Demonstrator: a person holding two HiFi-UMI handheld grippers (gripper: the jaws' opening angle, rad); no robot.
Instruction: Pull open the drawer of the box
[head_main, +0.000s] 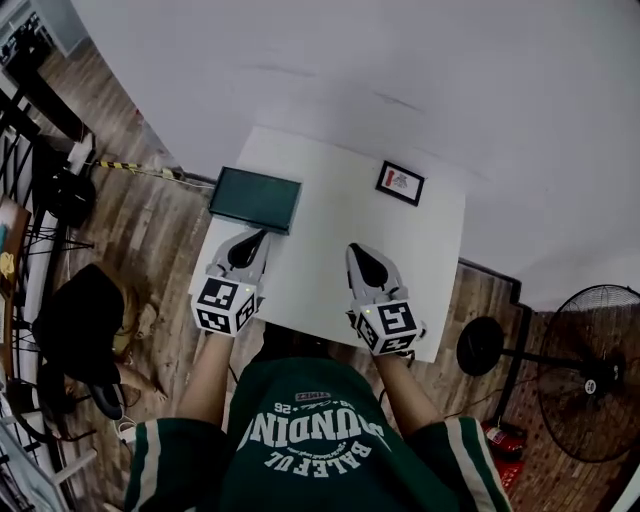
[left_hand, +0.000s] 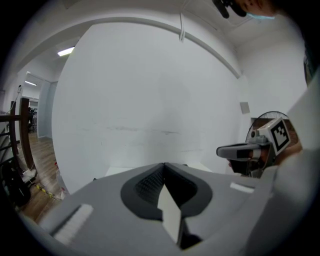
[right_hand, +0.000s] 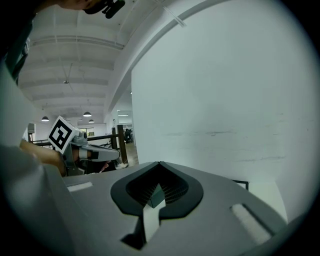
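Head view: the box (head_main: 255, 198) sits at the far left corner of the white table (head_main: 310, 265). You see only its dark top, so its drawer cannot be made out. Your left gripper (head_main: 258, 240) hovers just near of the box and points at it; whether they touch is unclear. Your right gripper (head_main: 358, 252) is over the bare middle of the table, well apart from the box. A small framed card (head_main: 400, 183) lies at the far right. A standing fan (head_main: 590, 370) on the floor is cut off by the right edge.

Left gripper view: the left gripper's (left_hand: 164, 167) own grey body fills the lower half and covers nearly all the table. Its jaws are pressed together with nothing between them. Beyond is blank white wall, and the right gripper (left_hand: 222, 151) pokes in from the right.

Right gripper view: the right gripper's (right_hand: 159, 165) jaws are likewise closed and empty. Its body hides the tabletop. The left gripper (right_hand: 117, 155) shows at the left. A thin dark edge at the right may be the card; too little shows to tell.
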